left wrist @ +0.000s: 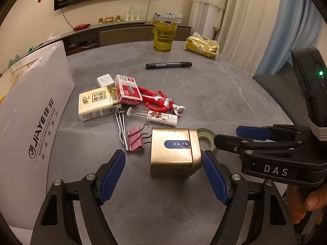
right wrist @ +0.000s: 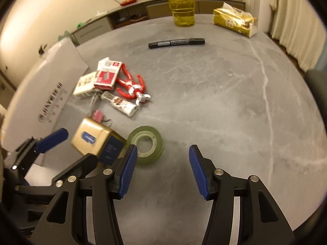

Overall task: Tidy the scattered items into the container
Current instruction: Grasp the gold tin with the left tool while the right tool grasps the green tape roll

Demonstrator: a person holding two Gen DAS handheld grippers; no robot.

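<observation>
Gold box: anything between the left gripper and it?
Nothing visible. The gold box already sits between the open fingers of the left gripper, with bare table in front. The pink binder clip and tape roll flank it behind; the right gripper is off to the side.

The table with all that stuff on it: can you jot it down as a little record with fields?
surface: grey marble-look table
nearest item: gold box, between the open fingers of the left hand-held gripper
beside it: tape roll
right hand-held gripper: open, empty
far items: black marker, yellow glass
container: white box, left side
</observation>
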